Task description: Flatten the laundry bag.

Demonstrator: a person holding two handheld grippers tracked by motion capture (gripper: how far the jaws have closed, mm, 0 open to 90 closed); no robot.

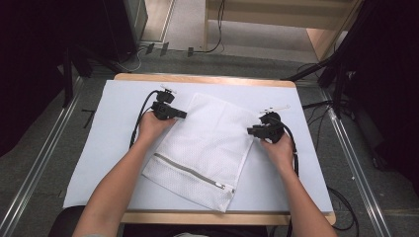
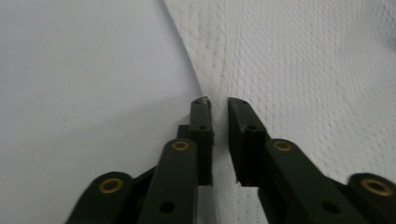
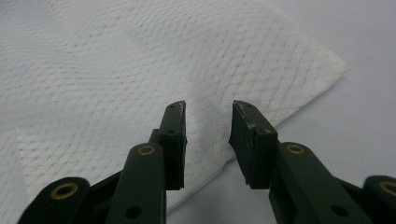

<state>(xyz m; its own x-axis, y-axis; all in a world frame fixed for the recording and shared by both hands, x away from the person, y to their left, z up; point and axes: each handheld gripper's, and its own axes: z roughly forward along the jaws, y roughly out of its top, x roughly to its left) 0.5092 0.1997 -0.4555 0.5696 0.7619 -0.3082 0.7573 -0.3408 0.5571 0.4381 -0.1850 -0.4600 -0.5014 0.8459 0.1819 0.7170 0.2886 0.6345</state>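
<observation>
While the white mesh laundry bag (image 1: 202, 150) lies askew mid-table on the pale sheet (image 1: 113, 148), zip toward the near edge, my left gripper (image 1: 184, 114) nearly closed, pinching its left edge, my right gripper (image 1: 250, 131) partly open over its right edge, gripping nothing.

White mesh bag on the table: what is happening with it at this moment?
A person works a white mesh laundry bag lying flat on the table, zip end nearest them. The left gripper has nearly shut its fingers over the bag's left edge. The right gripper sits at the bag's right edge with its fingers apart, fabric between them but not pinched.
</observation>
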